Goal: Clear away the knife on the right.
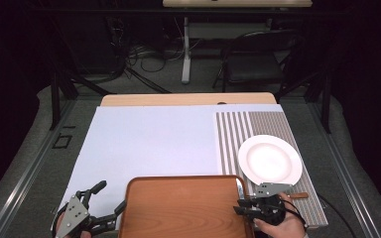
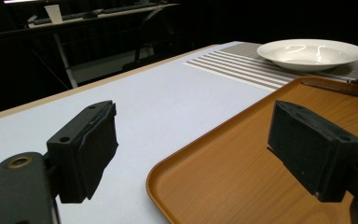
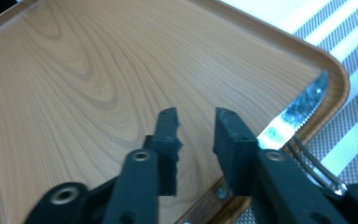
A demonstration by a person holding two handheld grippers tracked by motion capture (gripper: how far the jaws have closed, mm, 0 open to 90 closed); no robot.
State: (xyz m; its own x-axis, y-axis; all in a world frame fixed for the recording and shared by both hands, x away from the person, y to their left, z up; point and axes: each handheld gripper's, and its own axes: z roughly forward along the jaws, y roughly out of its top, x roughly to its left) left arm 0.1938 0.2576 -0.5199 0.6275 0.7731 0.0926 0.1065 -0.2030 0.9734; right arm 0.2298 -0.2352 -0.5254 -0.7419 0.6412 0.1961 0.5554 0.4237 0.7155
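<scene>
The right gripper (image 3: 196, 140), low in its own view, has its jaws parted with nothing between them, above the wooden tray (image 3: 74, 79). A serrated knife (image 3: 293, 116) lies on the tray's right rim. At the high view's lower left, the left gripper (image 1: 110, 197) stands wide open, straddling the tray's edge. A white plate (image 1: 270, 159) sits on the striped placemat (image 1: 233, 134), right of centre.

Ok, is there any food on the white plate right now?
No: in the left gripper view the white plate sits bare and glossy on the striped mat, with nothing in its bowl.
</scene>
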